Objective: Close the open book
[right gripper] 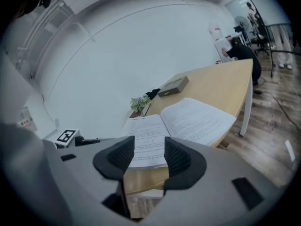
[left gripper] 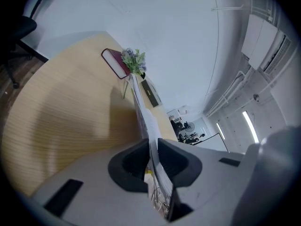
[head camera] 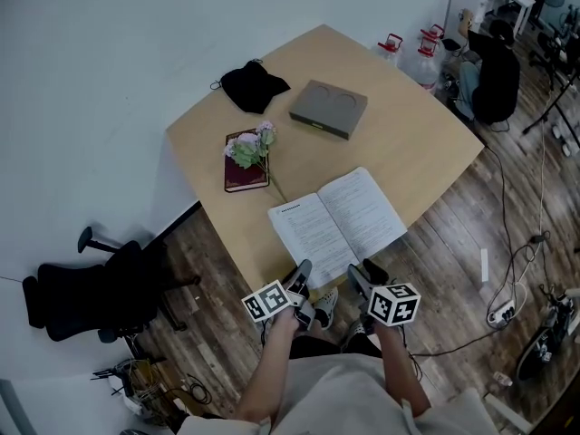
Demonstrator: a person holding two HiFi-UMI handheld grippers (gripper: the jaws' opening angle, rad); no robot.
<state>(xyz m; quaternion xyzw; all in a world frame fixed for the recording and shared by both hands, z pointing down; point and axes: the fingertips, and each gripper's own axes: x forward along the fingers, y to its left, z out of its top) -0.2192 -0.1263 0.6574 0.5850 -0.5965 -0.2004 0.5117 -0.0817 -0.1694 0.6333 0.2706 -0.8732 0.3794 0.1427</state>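
The open book [head camera: 337,225] lies near the front edge of the wooden table [head camera: 408,143], its white pages facing up. My left gripper [head camera: 302,275] is at the book's near left corner. In the left gripper view the gripper [left gripper: 151,157] is shut on a sheaf of the book's pages [left gripper: 141,107], seen edge-on between the pads. My right gripper [head camera: 362,275] hovers off the table's front edge, just below the book. In the right gripper view it [right gripper: 148,155] stands open with nothing between its fingers, and the book [right gripper: 183,124] lies beyond them.
A maroon book [head camera: 246,172] with a small flower sprig [head camera: 254,146] on it lies left of the open book. A grey box [head camera: 328,109] and a black cloth [head camera: 254,86] sit further back. Bottles [head camera: 391,48] stand past the far corner. An office chair [head camera: 91,297] stands at the lower left, and cables [head camera: 517,279] lie at the right.
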